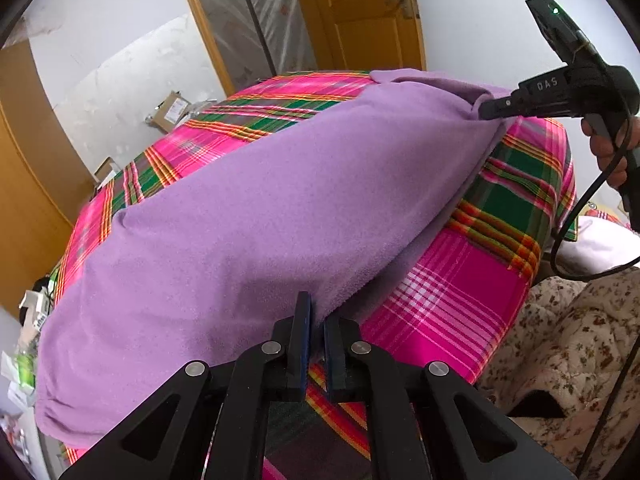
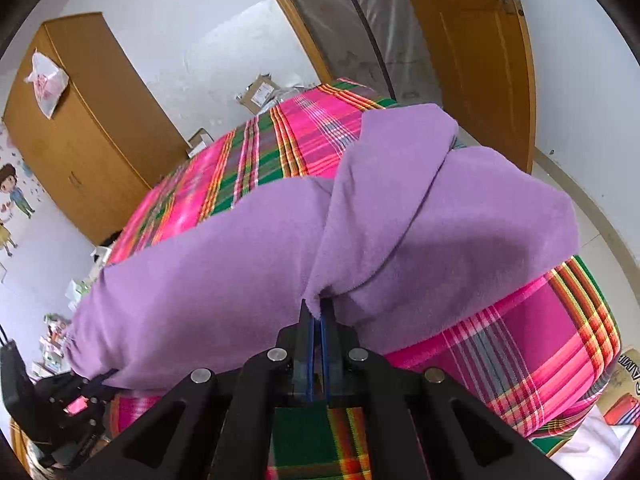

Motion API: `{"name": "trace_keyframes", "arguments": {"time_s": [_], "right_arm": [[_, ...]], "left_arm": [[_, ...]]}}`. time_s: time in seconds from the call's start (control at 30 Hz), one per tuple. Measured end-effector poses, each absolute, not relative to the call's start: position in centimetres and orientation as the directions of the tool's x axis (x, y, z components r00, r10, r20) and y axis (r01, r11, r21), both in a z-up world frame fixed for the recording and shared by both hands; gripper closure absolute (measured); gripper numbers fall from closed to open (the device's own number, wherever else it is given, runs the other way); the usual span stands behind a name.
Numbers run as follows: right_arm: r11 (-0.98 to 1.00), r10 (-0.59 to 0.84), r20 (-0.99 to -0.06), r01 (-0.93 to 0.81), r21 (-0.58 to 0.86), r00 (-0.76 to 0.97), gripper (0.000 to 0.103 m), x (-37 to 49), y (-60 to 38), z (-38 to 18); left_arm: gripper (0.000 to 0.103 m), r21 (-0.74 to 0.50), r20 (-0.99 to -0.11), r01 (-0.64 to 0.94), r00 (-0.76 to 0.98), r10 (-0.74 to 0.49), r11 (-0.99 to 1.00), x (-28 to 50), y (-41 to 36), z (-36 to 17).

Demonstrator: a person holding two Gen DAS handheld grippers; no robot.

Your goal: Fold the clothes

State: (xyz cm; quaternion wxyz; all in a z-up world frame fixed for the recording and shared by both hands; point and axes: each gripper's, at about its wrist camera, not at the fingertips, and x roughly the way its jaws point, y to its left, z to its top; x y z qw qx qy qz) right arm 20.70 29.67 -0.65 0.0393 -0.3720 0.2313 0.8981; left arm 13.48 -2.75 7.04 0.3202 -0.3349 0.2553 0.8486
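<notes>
left wrist view: the left tongs (image 1: 316, 322) stand nearly closed, pinching the near edge of a purple fleece garment (image 1: 248, 208) between the two blue pads. right wrist view: the right tongs (image 2: 319, 314) are clamped tight on another part of that garment's hem, with a bunch of cloth gathered between the pads. the same right tongs appear far off in the left view (image 1: 486, 110), gripping the garment's far corner, a person's hand (image 1: 612, 148) on the trigger grip.

position: the purple fleece garment (image 2: 280, 240) lies on a bed covered by a pink and green plaid sheet (image 1: 460, 280), one side lifted and doubled over the rest. a wooden wardrobe (image 2: 80, 120) and a wooden door (image 1: 360, 12) stand beyond the bed.

handling, as judged: the fabric looks soft, light and limp, with a fuzzy surface that should not slip from the pads. it sags between the two holds and will not keep a crease unaided. the best holds are corners and hem edges, kept well apart so the fold line stays taut; a grip in mid-panel would only bunch it.
</notes>
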Motion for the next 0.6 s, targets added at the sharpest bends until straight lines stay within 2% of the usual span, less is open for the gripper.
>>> {"name": "trace_keyframes", "arguments": {"time_s": [0.23,0.37,0.47,0.6], "right_arm": [[-0.901,-0.094,-0.714,-0.245,0.357,-0.693,0.100,20.7,29.5,-1.6],[-0.933,-0.065,-0.731,-0.218,0.286,-0.679,0.100,20.8,29.0,-1.3],[-0.948,-0.053,-0.741,-0.199,0.247,-0.669,0.096,21.1,28.9,-1.0],[-0.939,-0.076,-0.736,-0.200,0.280,-0.672,0.090,22.1,30.3,-0.4]], "left_arm": [[0.095,0.181,-0.741,-0.719,-0.548,0.388,-0.671,13.5,-3.4,7.1],[0.093,0.144,-0.757,-0.732,-0.515,0.402,-0.666,13.4,-4.0,7.5],[0.093,0.052,-0.771,-0.737,-0.458,0.442,-0.674,12.8,-4.7,8.1],[0.093,-0.060,-0.755,-0.723,-0.418,0.505,-0.688,11.7,-5.7,9.1]]}}
